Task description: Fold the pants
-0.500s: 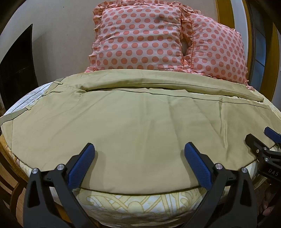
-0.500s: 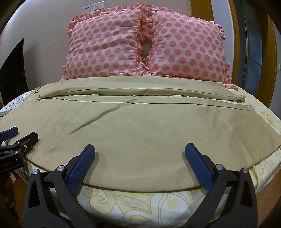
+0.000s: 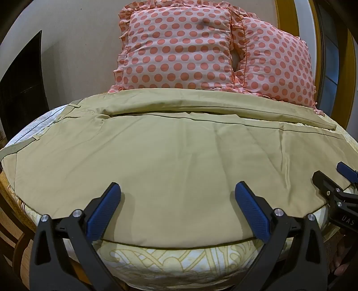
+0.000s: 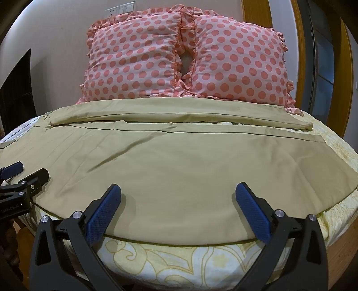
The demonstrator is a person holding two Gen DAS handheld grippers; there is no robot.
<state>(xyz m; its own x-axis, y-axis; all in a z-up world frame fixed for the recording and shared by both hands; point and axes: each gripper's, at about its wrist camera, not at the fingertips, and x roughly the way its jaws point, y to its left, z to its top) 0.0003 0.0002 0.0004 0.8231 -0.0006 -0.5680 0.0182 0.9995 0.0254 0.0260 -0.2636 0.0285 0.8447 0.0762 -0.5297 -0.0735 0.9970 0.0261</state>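
Khaki pants lie flat across the bed, waistband at the left, legs running right; they also show in the right wrist view. The far leg lies apart along the pillows. My left gripper is open and empty, its blue fingertips over the near hem edge of the near leg. My right gripper is open and empty over the same edge, further right. Each gripper shows in the other's view: the right one at the right edge, the left one at the left edge.
Two pink polka-dot pillows stand against the wall behind the pants. A yellow-patterned bedsheet covers the bed's near edge. A wooden door frame is at the back right, dark furniture at the left.
Both grippers have shifted slightly; the left view has tilted a little, so the pillows sit further right. The pants have not moved and both grippers stay open.
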